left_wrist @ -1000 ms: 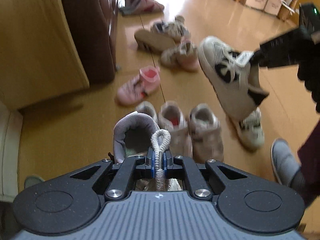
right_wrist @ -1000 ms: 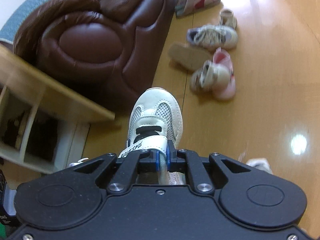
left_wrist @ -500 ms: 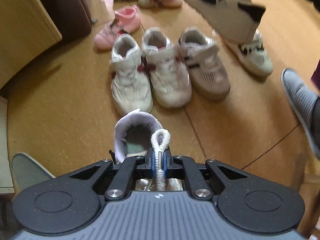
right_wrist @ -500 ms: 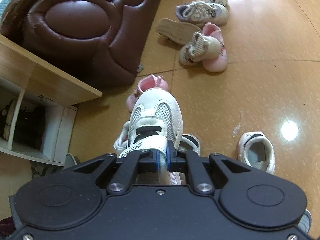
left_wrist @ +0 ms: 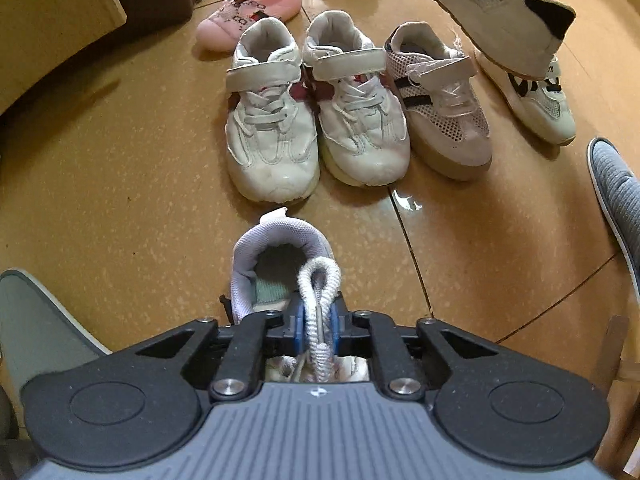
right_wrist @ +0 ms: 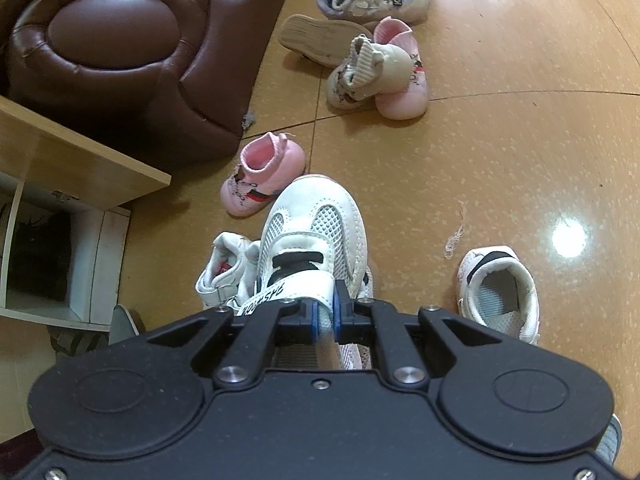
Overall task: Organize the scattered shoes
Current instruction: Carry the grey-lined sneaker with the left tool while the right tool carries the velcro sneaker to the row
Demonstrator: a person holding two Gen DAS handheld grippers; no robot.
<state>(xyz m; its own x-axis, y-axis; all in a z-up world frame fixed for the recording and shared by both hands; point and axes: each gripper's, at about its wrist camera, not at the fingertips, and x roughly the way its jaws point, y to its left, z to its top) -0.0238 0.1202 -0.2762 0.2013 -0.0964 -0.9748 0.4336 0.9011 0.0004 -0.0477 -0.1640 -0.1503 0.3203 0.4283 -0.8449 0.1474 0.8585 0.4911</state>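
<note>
Left gripper (left_wrist: 318,326): jaws nearly closed and just now easing apart; white lace loop (left_wrist: 319,280) between the blue pads; whether the pads press on it cannot be told.
Lilac shoe (left_wrist: 276,258): hangs or rests heel-up below the left gripper, in front of the row; floor contact cannot be told.
Row on floor: two white strap sneakers (left_wrist: 272,120), (left_wrist: 356,112) side by side, touching; mesh striped sneaker (left_wrist: 436,100) just beside them on the right.
Pink sock shoe (left_wrist: 256,8): behind the row, apart from it.
Slipper (left_wrist: 616,188): a person's foot at the right edge, near the row.
Risk, left view: if the lace slips before the sole is down, the lilac shoe may tip or land crooked; it could also knock the toes of the white pair just ahead.

Right gripper (right_wrist: 325,318): fully closed on the strap of a white mesh sneaker (right_wrist: 316,224), which is held off the floor, toe pointing away.
Matching sneaker (right_wrist: 500,292): on the floor to the right, opening up; likely its pair.
Pile beyond (right_wrist: 376,68): several shoes heaped near the brown sofa (right_wrist: 120,52), not yet sorted.
Risk, right view: the held sneaker hangs over the row, so lowering it straight down would set it on other shoes; the strap is a thin hold, and the shoe may swing or twist when set down beside its mate.
</note>
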